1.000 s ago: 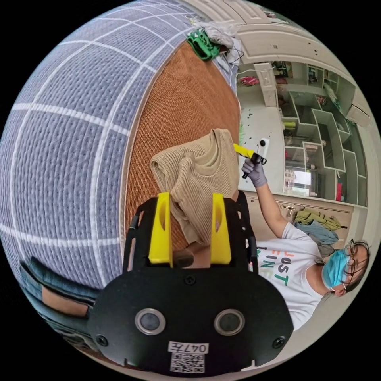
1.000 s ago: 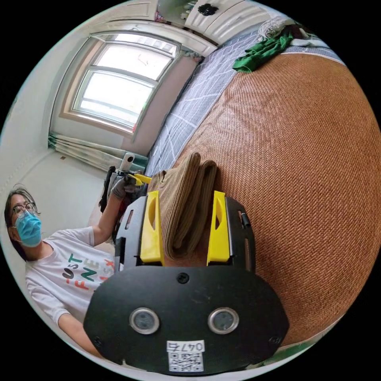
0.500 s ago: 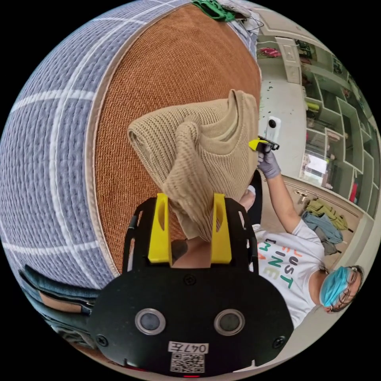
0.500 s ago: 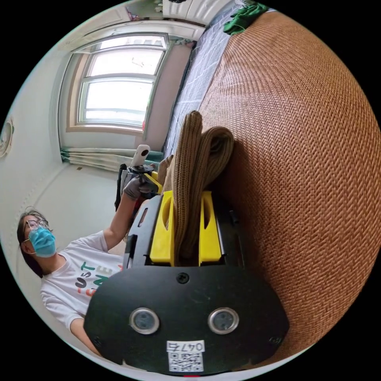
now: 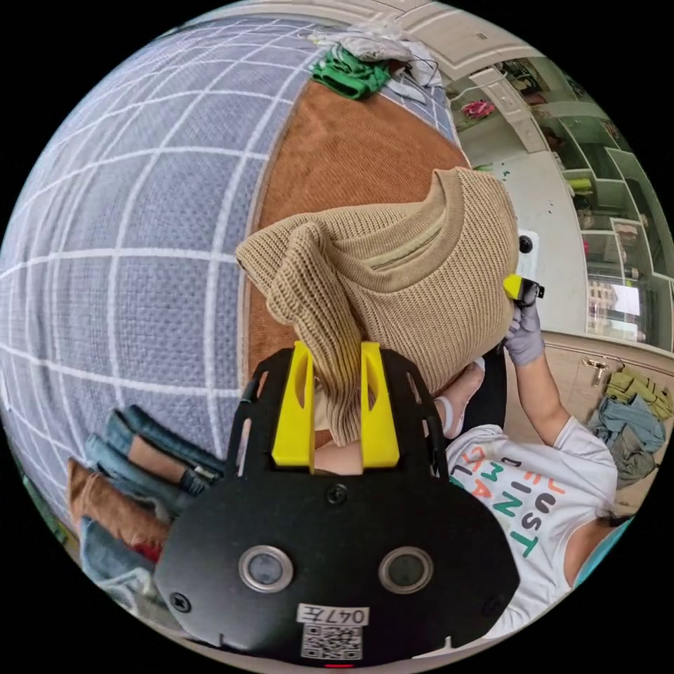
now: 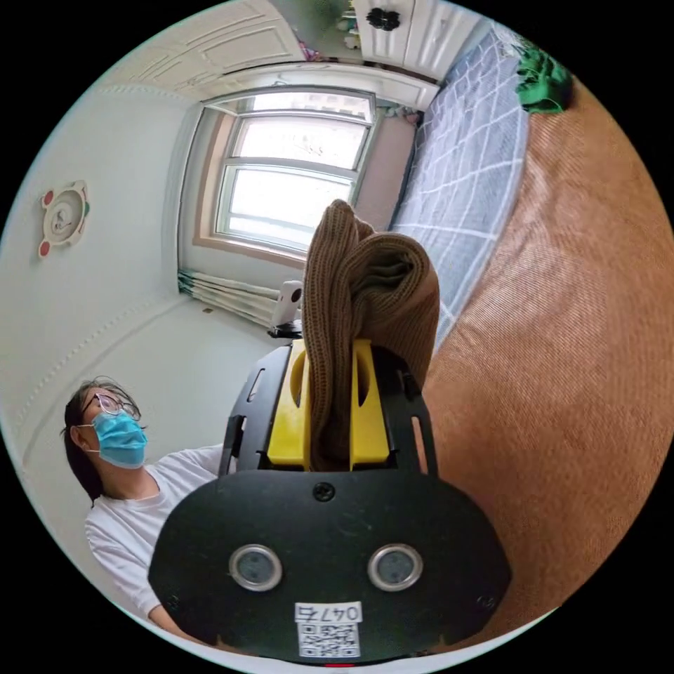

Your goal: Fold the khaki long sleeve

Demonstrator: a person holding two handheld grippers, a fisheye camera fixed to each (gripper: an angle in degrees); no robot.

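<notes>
The khaki knit long sleeve point(image 5: 393, 274) is folded into a thick bundle and held up off the brown woven mat point(image 5: 337, 151). My left gripper point(image 5: 335, 365) is shut on a bunched edge of it, the collar showing at the top. My right gripper point(image 6: 330, 372) is shut on the opposite folded edge of the khaki long sleeve point(image 6: 365, 281), several layers between the yellow jaws. The right gripper point(image 5: 516, 288) peeks from behind the garment in the left gripper view, in a gloved hand point(image 5: 523, 337).
The mat lies on a grey-blue checked bedspread point(image 5: 119, 232). A green garment point(image 5: 347, 70) sits at the far end. Folded jeans and other clothes point(image 5: 119, 484) are stacked near me. The person point(image 6: 119, 484) stands beside the bed; shelves point(image 5: 618, 232) and a window point(image 6: 288, 182) behind.
Both grippers have closed on the folded sweater and lifted it off the mat. The views have tilted upward with the hands.
</notes>
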